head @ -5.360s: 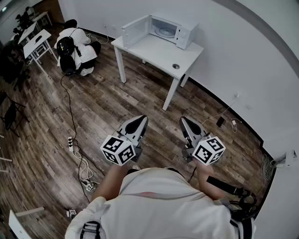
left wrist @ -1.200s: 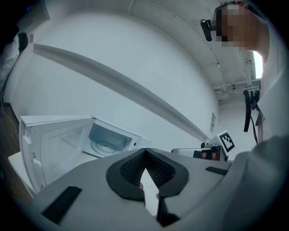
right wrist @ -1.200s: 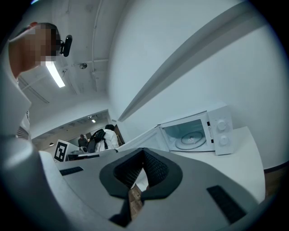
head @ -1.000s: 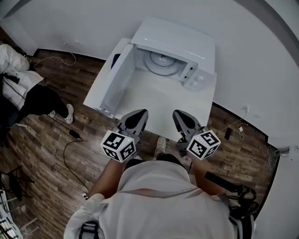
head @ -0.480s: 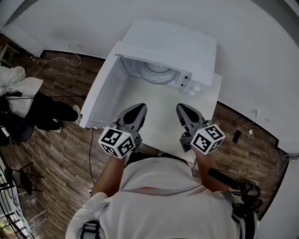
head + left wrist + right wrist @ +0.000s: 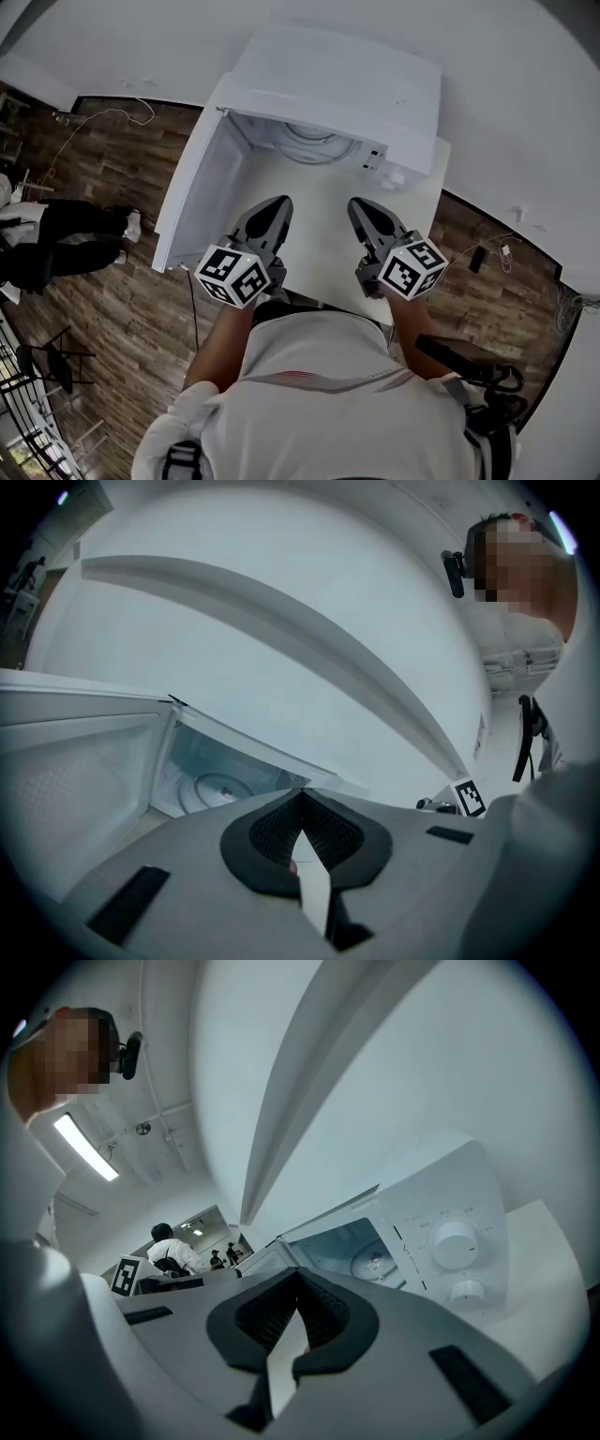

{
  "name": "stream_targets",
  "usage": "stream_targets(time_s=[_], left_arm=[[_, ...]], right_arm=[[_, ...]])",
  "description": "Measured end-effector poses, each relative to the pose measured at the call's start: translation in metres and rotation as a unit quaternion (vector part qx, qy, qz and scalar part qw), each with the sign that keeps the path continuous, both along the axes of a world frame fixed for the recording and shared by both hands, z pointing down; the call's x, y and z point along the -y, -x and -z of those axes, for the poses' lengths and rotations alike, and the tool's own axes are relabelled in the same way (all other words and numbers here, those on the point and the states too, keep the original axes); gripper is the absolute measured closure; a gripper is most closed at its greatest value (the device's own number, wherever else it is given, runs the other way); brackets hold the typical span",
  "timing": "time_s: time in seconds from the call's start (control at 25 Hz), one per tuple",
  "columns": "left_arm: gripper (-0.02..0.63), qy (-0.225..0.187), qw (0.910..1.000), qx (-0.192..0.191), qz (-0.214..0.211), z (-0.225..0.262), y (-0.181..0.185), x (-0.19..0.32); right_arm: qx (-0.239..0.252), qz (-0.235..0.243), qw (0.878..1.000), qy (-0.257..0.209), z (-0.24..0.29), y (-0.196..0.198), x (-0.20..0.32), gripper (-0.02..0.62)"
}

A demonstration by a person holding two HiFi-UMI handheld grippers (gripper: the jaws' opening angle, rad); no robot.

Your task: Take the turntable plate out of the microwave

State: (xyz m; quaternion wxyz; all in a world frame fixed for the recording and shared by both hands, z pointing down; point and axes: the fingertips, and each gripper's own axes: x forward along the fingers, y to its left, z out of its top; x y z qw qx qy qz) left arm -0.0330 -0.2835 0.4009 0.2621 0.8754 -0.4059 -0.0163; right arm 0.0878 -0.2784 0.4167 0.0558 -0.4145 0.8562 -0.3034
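A white microwave stands on a white table, its door swung open to the left. The glass turntable plate lies inside the cavity; it also shows in the left gripper view and the right gripper view. My left gripper and right gripper hover side by side over the table, in front of the opening and short of it. Both are shut with nothing between the jaws. The left gripper and right gripper point toward the cavity.
The control panel with two knobs sits right of the opening. A person in dark trousers stands on the wood floor at the left. Cables and a small dark device lie on the floor at the right, near the wall.
Both grippers and the head camera have come closer to the microwave, from the table's front edge to over the tabletop. The jaws stayed shut.
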Motion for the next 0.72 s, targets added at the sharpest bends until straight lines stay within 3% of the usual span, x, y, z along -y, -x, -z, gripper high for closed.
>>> stream_targets(time_s=[0.12, 0.24, 0.48, 0.72], left_arm=[[0.595, 0.004, 0.9998, -0.019, 0.000, -0.009, 0.007, 0.013], [0.595, 0.044, 0.9957, -0.079, 0.018, -0.031, 0.015, 0.027], [0.595, 0.164, 0.9643, -0.203, 0.045, -0.098, 0.021, 0.054], [0.588, 0.222, 0.9382, -0.260, 0.054, -0.144, 0.018, 0.076]], right_arm=[[0.013, -0.013, 1.000, 0.010, -0.008, 0.011, 0.006, 0.594], [0.048, -0.030, 0.998, 0.033, -0.022, 0.020, 0.014, 0.594], [0.145, -0.062, 0.981, 0.113, -0.071, 0.034, 0.041, 0.594], [0.243, -0.101, 0.951, 0.165, -0.120, 0.028, 0.072, 0.583]])
